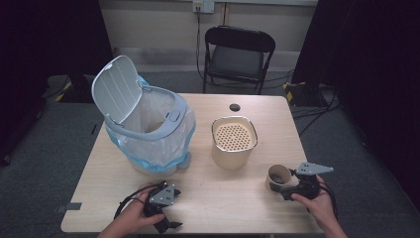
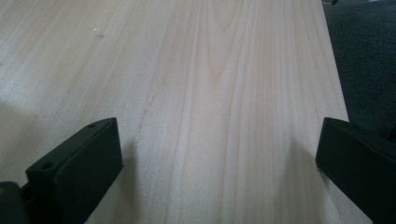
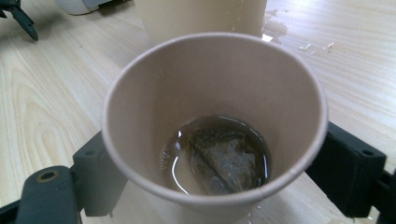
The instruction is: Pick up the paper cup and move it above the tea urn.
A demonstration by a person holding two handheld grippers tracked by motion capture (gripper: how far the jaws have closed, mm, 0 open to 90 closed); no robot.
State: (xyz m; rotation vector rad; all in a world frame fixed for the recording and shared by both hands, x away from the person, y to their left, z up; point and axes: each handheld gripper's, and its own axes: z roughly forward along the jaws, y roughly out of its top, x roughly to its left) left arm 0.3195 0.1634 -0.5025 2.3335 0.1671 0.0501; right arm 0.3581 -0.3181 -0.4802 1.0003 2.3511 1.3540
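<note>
risk sits mostly with the paper cup (image 1: 278,177). in the high view my right gripper (image 1: 293,189) has it between its jaws at the near right of the table (image 1: 213,203), tilted toward the strainer pot (image 1: 234,141), which stands well beyond the jaw tips. my left gripper (image 1: 165,218) rests near the front edge, jaws apart and holding nothing, with the lined bin (image 1: 148,130) far ahead of it, lid up.

in the left gripper view i see bare wood between the two spread jaws, and the table edge runs just outside the right-hand one; i judge a careless nudge could slide that jaw off the edge.

in the right gripper view the jaws press both flanks of the cup (image 3: 215,126), with a tea bag (image 3: 223,164) lying in a little liquid (image 3: 187,175) at the bottom, between the jaws. drops already wet the wood past the far rim. i reckon squeezing harder would buckle the thin wall, and tipping too fast would splash liquid beside the pot or drop the bag onto the strainer holes.
</note>
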